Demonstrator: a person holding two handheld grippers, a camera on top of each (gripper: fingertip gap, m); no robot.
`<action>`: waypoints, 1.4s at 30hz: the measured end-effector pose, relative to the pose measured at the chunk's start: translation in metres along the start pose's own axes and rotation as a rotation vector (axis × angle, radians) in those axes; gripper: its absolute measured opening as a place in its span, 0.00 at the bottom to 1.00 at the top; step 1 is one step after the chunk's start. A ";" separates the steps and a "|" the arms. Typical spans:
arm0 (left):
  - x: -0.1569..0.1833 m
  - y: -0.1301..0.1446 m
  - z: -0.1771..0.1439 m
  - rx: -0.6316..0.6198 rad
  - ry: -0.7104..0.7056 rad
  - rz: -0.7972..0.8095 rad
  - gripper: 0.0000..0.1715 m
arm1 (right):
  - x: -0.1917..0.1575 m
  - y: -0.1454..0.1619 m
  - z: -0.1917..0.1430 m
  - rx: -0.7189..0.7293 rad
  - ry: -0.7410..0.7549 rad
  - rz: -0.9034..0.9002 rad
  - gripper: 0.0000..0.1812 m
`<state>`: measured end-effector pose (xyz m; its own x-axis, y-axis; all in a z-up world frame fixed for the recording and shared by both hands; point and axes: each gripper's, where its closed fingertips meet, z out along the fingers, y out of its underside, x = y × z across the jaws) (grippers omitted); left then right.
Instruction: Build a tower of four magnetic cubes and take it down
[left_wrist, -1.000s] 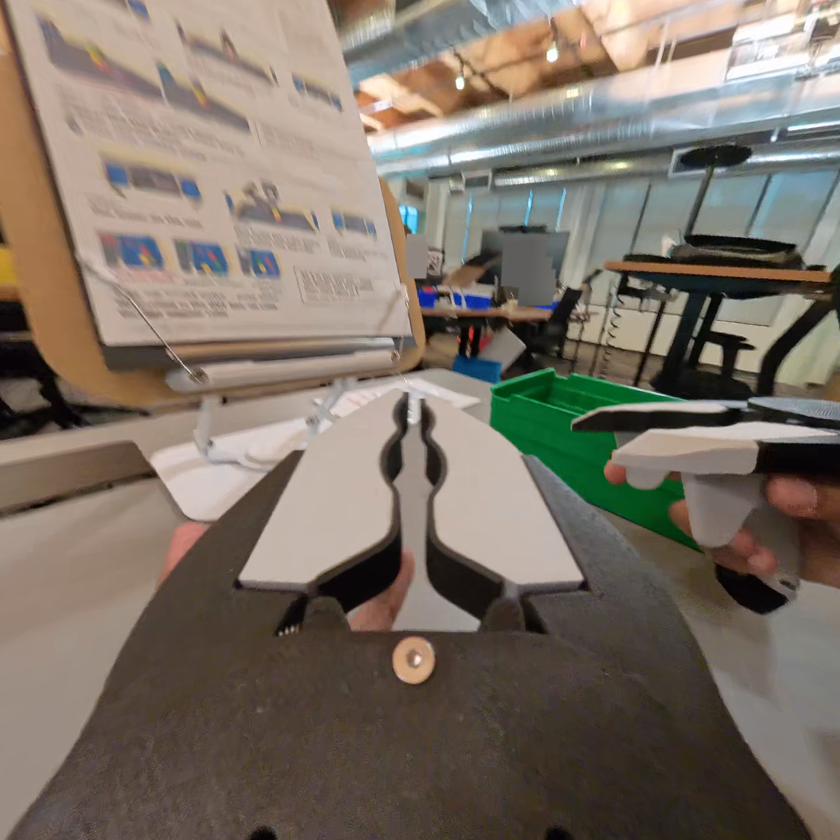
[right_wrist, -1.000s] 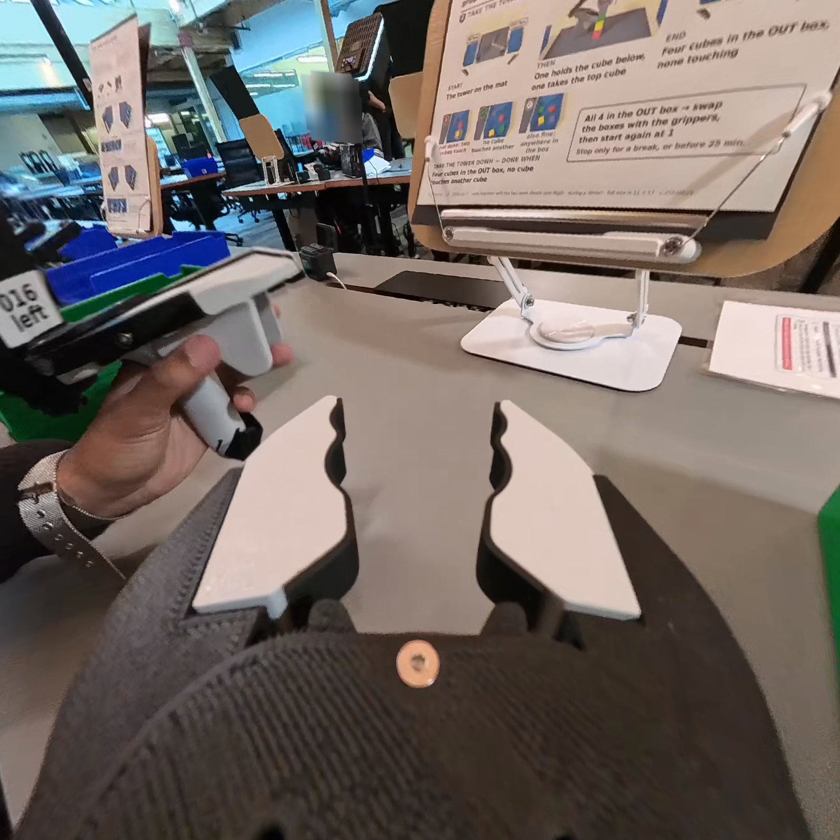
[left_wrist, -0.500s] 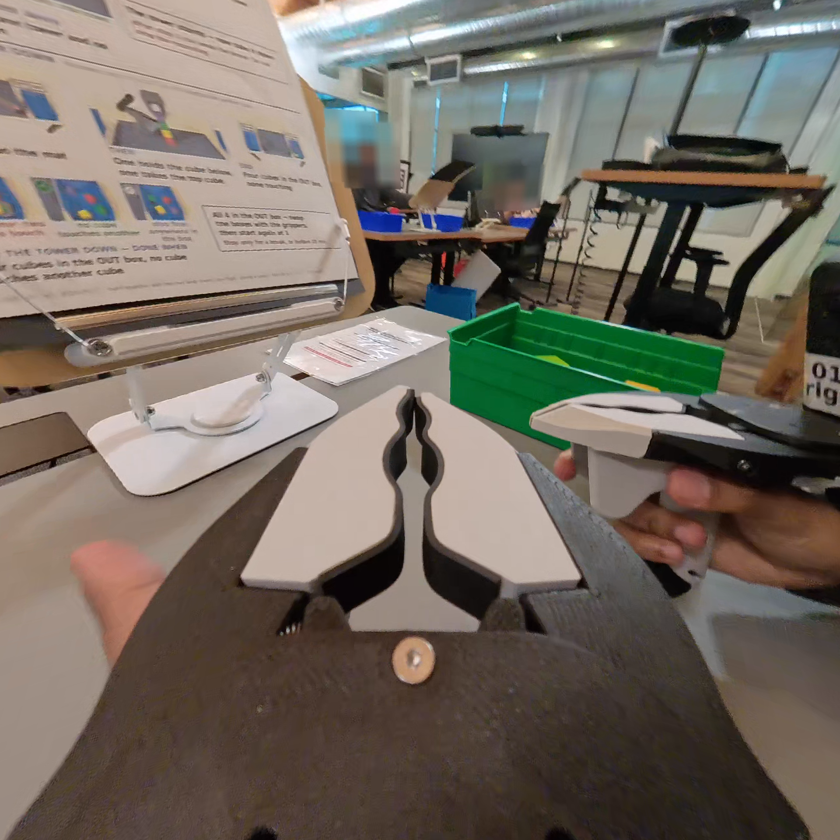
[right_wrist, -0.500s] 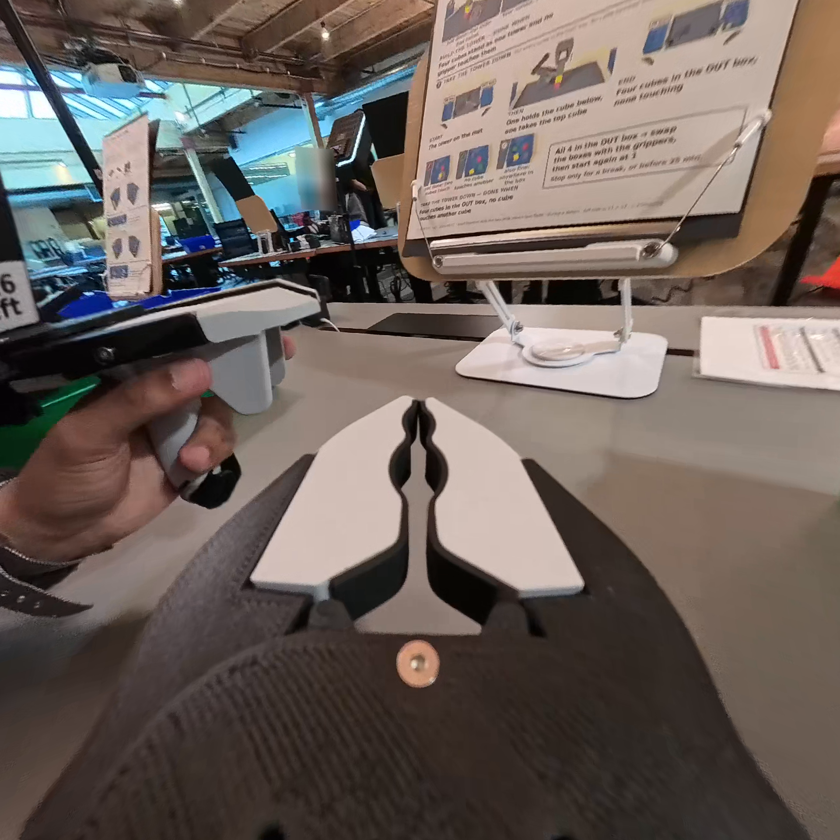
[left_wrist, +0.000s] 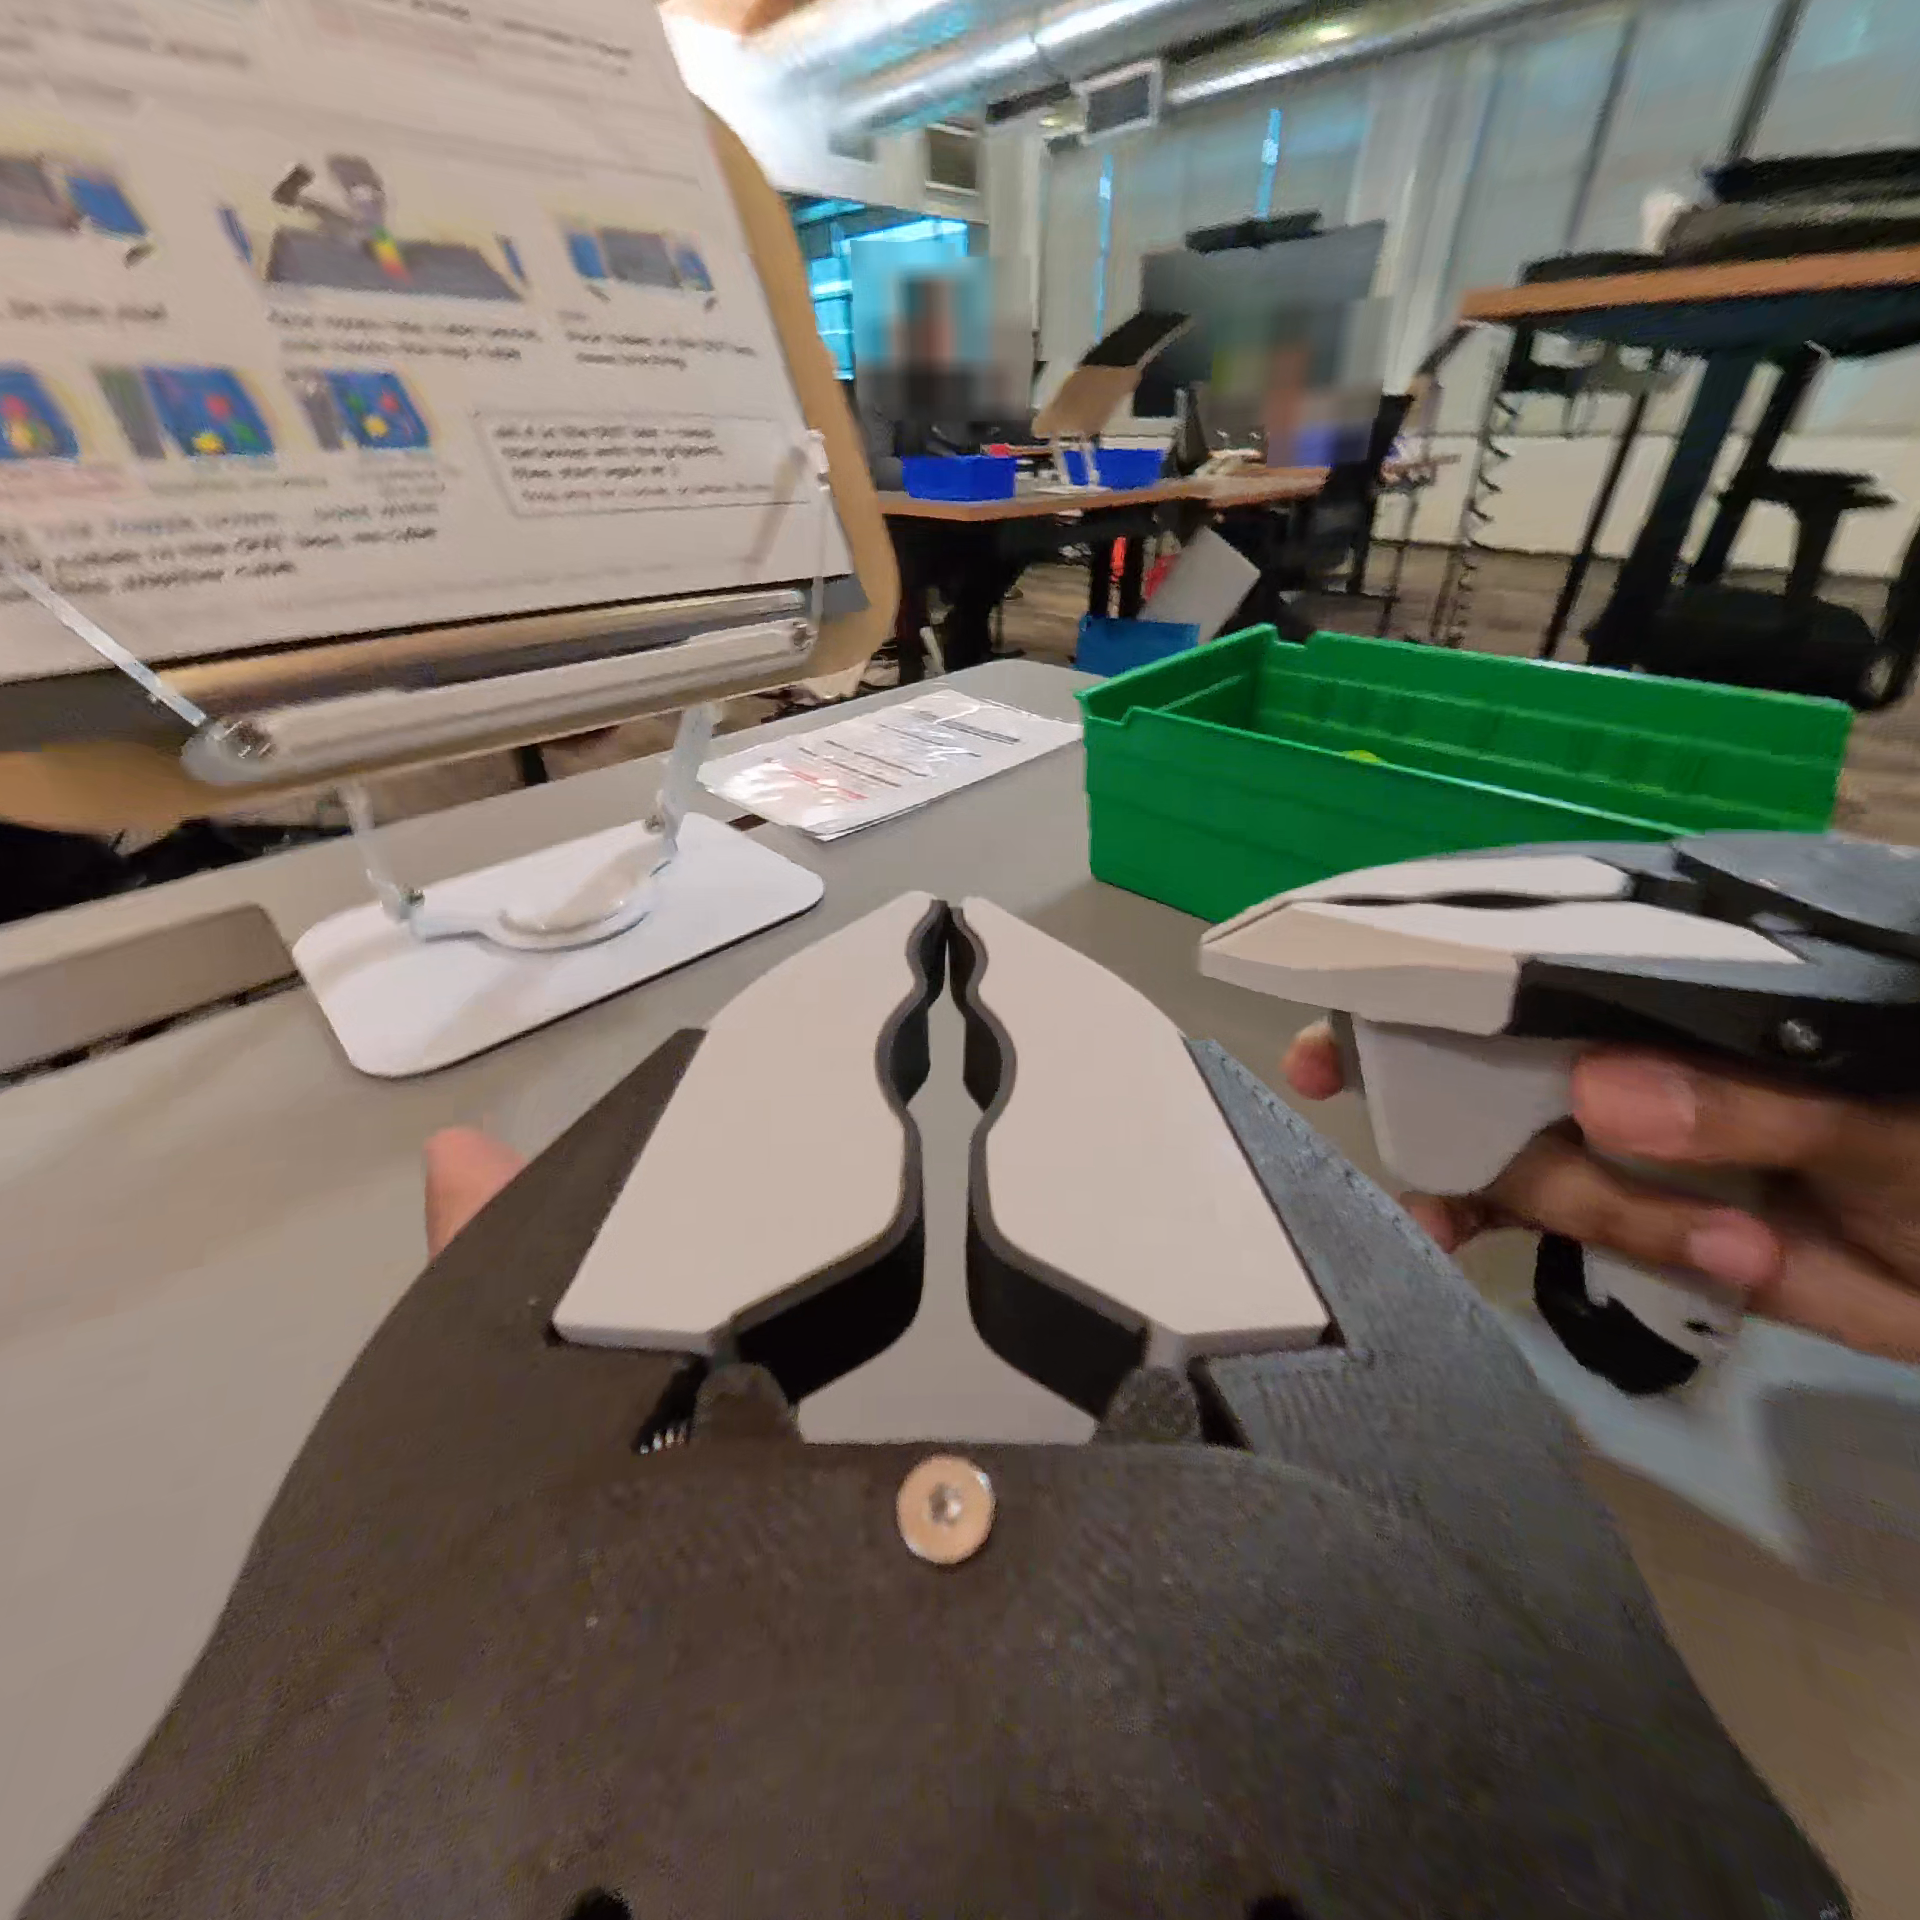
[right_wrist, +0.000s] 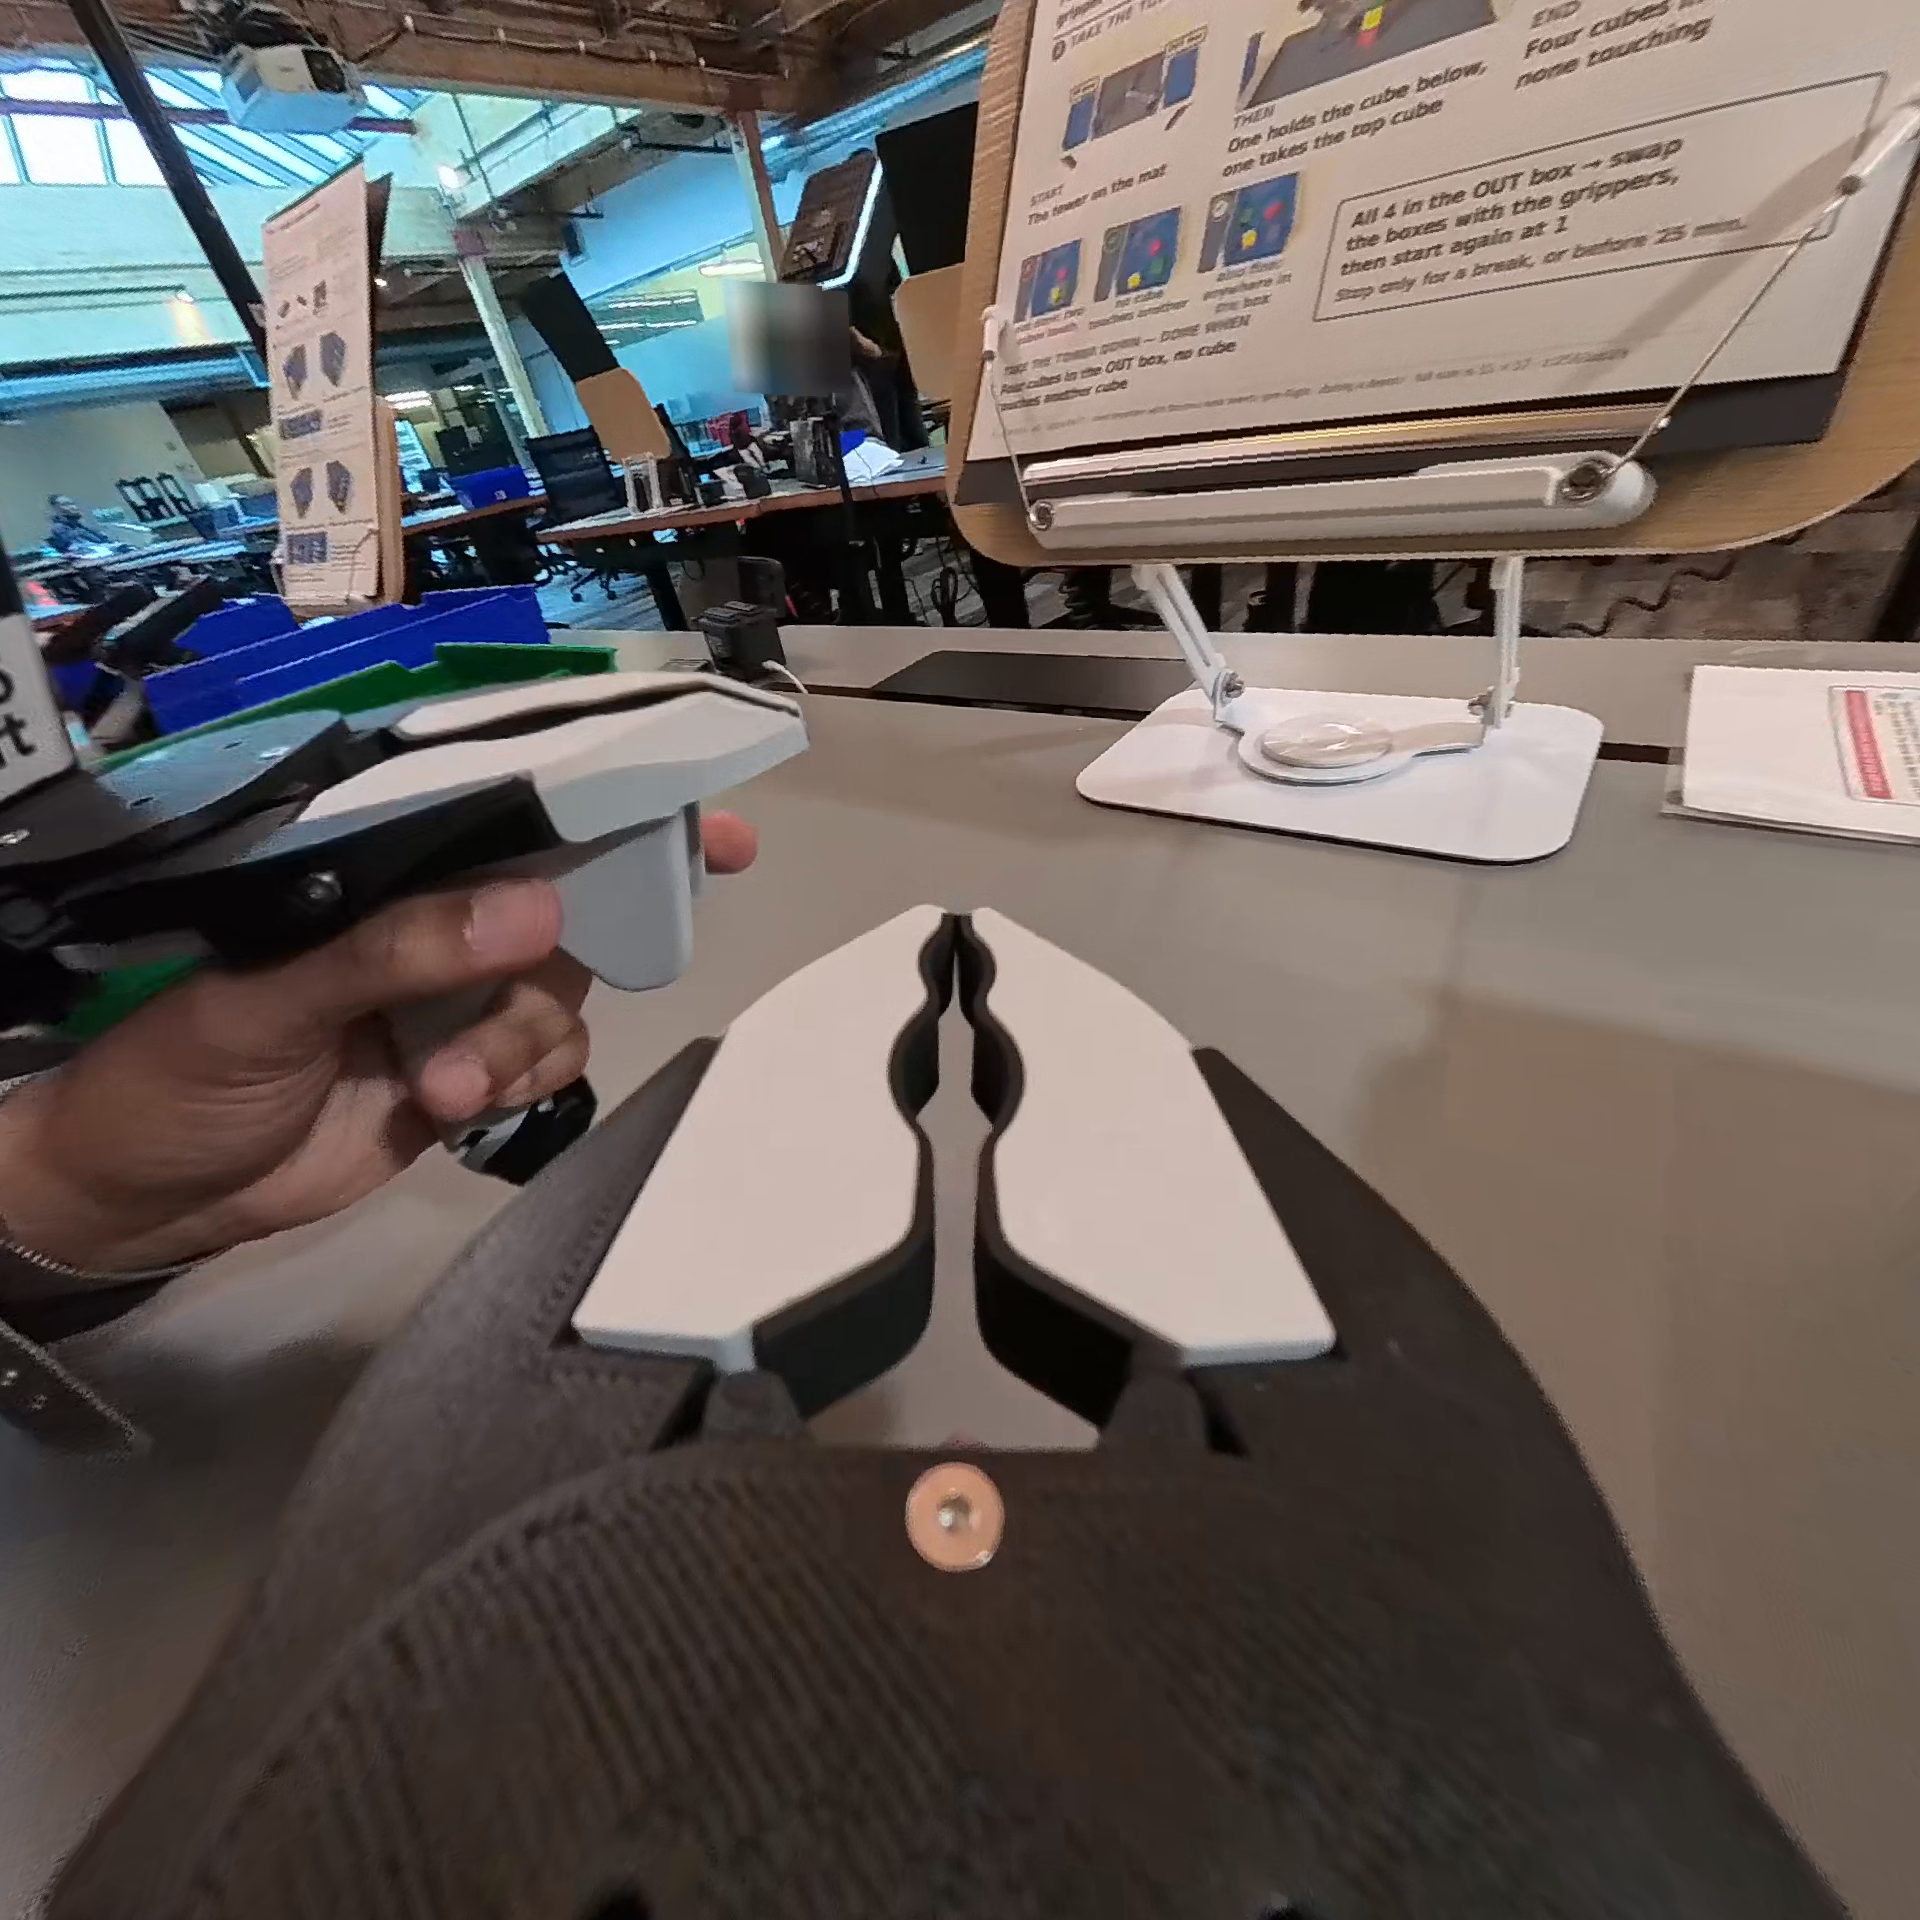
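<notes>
My left gripper is shut and empty, held above the grey table, its tips toward the white base of a document stand. My right gripper is also shut and empty, over the table, facing the same stand's base. Each gripper shows in the other's view, held in a hand: the right one at the right of the left wrist view, the left one at the left of the right wrist view. Both look shut there too.
A green bin stands on the table to the right, and another green bin at the left. An instruction sheet rests on the stand. A laminated paper lies behind the stand's base. Desks and blue bins fill the room behind.
My right gripper went from open to shut. The left wrist view swung down and right, bringing the stand's base and green bin into fuller view. Both grippers stay close side by side.
</notes>
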<state>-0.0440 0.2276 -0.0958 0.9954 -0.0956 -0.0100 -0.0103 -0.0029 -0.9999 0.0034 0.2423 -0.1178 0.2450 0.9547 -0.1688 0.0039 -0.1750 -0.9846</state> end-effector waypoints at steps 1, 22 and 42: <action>-0.005 0.002 0.001 -0.002 -0.032 -0.026 0.00 | 0.002 -0.001 0.000 0.004 0.015 -0.006 0.00; -0.015 0.008 0.006 -0.004 -0.088 -0.037 0.00 | -0.023 0.022 0.006 -0.127 -0.153 0.063 0.00; -0.016 0.003 -0.050 -0.187 0.001 -0.010 0.49 | 0.097 -0.074 -0.067 -0.229 0.142 -0.156 0.36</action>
<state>-0.0648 0.1792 -0.0986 0.9954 -0.0957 0.0002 -0.0179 -0.1885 -0.9819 0.0919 0.3318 -0.0583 0.3570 0.9341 0.0072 0.2667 -0.0945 -0.9591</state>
